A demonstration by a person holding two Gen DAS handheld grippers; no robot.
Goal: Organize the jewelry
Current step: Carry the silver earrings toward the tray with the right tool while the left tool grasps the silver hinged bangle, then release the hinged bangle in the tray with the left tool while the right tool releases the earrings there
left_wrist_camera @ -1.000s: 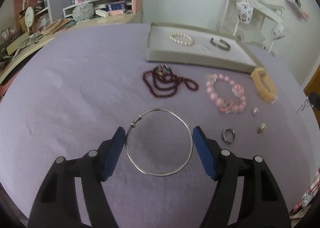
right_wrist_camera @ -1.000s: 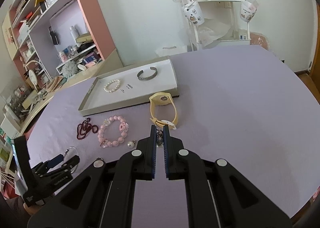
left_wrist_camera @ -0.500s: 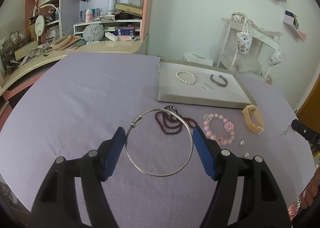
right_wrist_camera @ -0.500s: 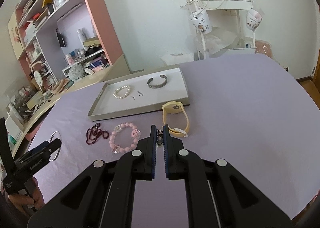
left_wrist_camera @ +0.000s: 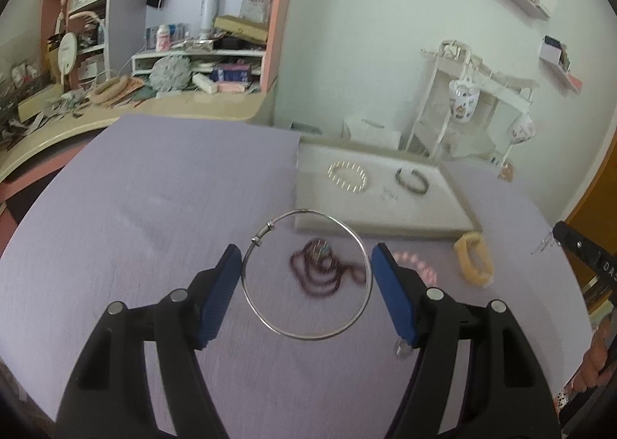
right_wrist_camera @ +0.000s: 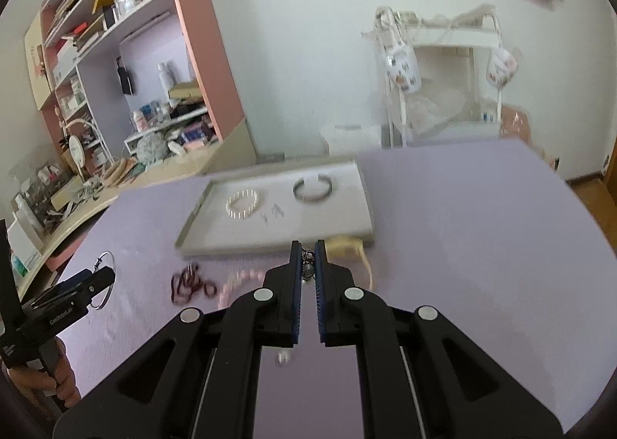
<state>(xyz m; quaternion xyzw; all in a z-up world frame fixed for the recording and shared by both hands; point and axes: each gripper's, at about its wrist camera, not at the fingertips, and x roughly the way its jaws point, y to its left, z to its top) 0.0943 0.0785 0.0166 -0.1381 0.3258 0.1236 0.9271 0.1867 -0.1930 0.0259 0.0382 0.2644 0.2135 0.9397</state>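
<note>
My left gripper [left_wrist_camera: 306, 277] is shut on a large silver bangle [left_wrist_camera: 308, 335], gripped across its width and lifted above the purple table. My right gripper [right_wrist_camera: 307, 258] is shut on a small silver ring [right_wrist_camera: 307, 265], also raised. A grey tray [left_wrist_camera: 451, 225] at the back holds a pearl bracelet [left_wrist_camera: 347, 175], a dark cuff [left_wrist_camera: 412, 179] and small earrings [left_wrist_camera: 389, 193]. The tray also shows in the right wrist view [right_wrist_camera: 347, 204]. On the table lie a dark red bead necklace [left_wrist_camera: 320, 273], a pink bead bracelet [left_wrist_camera: 418, 265] and a yellow band [left_wrist_camera: 472, 259].
A small pearl earring [right_wrist_camera: 282, 358] lies on the table under my right gripper. A cluttered beige desk [left_wrist_camera: 127, 107] and pink shelves stand behind the table on the left. A white cart [right_wrist_camera: 443, 84] stands beyond the far edge.
Both grippers have risen from the table, each carrying its piece. The bangle came off the cloth and the views now tilt up toward the tray and the room.
</note>
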